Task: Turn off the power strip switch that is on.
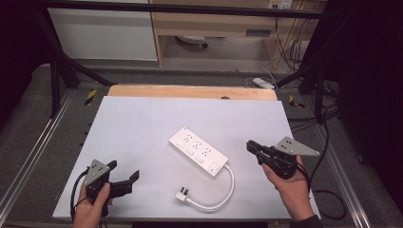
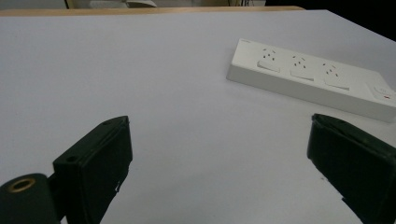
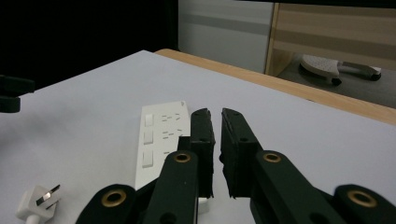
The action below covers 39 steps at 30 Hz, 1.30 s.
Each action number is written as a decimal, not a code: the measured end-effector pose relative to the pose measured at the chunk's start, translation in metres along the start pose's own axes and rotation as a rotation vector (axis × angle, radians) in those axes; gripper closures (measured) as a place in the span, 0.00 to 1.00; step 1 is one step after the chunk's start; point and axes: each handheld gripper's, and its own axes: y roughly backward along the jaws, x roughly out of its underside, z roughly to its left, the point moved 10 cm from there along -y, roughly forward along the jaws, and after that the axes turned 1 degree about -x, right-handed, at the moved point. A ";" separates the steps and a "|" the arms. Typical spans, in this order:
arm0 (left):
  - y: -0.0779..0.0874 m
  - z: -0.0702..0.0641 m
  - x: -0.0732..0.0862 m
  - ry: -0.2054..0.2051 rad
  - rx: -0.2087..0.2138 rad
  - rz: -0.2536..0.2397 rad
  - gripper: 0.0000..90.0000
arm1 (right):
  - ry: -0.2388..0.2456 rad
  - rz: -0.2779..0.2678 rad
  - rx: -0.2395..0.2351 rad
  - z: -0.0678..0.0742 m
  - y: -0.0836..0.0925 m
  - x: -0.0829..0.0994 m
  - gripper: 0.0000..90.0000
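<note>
From above, a white power strip (image 1: 198, 150) lies mid-desk (image 1: 142, 123), its cable looping to the plug (image 1: 182, 194) near the front edge. The left claw (image 1: 124, 176) is spread; the right claw (image 1: 252, 147) is pressed together, empty, just right of the strip.

Left gripper view: jaws wide apart, strip (image 2: 312, 79) ahead.

Right gripper view: jaws nearly touching, nothing between, strip (image 3: 161, 137) behind them

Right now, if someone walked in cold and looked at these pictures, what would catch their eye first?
First, the white three-socket power strip lying slantwise mid-table on the pale grey tabletop, its white cord looping round to a white plug near the front edge. Then the two black hand-held tongs flanking it: the left tongs gaping wide at the near left corner, the right tongs nearly shut and empty, pointing at the strip's switch end.
</note>
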 end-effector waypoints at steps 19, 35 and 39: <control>-0.001 0.000 0.001 0.001 0.006 0.009 0.08 | 0.011 -0.001 -0.042 0.013 -0.032 -0.029 1.00; -0.003 0.000 0.001 -0.007 0.009 0.015 0.08 | 0.051 0.030 -0.082 0.032 -0.076 -0.044 1.00; -0.004 0.000 0.001 -0.005 0.012 0.016 0.08 | 0.055 0.042 -0.094 0.038 -0.089 -0.047 1.00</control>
